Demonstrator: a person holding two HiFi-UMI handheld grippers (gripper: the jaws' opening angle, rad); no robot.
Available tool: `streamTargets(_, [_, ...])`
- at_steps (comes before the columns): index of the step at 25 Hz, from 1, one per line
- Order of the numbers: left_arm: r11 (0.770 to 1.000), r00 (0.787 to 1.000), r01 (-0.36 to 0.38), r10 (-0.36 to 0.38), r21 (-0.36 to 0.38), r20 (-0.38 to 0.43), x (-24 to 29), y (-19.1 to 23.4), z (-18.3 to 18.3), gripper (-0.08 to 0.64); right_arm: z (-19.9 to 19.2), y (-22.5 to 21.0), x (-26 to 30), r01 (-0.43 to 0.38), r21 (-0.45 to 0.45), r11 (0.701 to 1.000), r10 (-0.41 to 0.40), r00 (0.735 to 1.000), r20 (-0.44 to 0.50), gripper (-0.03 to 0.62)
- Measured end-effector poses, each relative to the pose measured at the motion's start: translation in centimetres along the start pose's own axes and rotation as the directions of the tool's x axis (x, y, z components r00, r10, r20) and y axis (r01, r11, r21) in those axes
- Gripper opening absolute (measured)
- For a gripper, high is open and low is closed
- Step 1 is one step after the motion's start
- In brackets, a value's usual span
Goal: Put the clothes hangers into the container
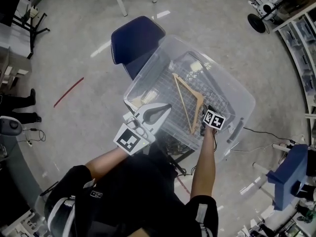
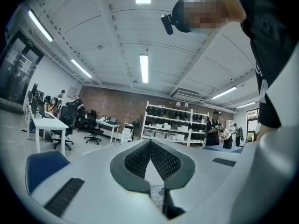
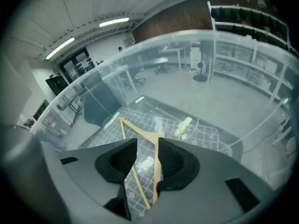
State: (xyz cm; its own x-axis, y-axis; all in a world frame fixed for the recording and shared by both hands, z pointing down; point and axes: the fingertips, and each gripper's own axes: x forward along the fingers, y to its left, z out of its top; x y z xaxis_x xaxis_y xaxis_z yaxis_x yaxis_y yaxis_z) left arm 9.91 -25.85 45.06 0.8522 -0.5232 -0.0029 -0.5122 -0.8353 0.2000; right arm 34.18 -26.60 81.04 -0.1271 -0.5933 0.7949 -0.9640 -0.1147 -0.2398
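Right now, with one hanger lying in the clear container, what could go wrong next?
1. The right gripper hangs with open jaws over the wooden hanger; closing or dipping could hook it and drag it out.
2. That gripper is close to the near rim of the container, so a sideways swing might knock the container askew on the wire rack under it.

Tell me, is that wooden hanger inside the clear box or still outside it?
Inside. The wooden hanger lies flat on the wire grid, within the walls of the clear box.
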Motion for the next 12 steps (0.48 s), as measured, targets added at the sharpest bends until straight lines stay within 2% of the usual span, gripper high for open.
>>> streamTargets(4, [1.000, 0.999, 0.022, -0.022, -0.002, 0.028, -2.8, -1.4, 0.9, 0.020, 2.5, 3.1, -7.0, 0.033, -0.025, 0.999, -0.027, 0.981, 0.194, 0.095])
streamTargets(6, [0.999, 0.999, 0.035, -0.035, -0.005, 0.042, -4.6, -2.1, 1.2, 0.020, 3.0, 5.3, -10.9, 0.046, -0.035, 0.998, -0.034, 0.959, 0.282, 0.061])
streamTargets(12, [0.996, 0.994, 0.088, -0.088, 0.001, 0.063, -9.1, -4.1, 1.7, 0.020, 2.0, 12.2, -21.3, 0.072, -0.032, 0.997, -0.049, 0.881, 0.471, 0.023])
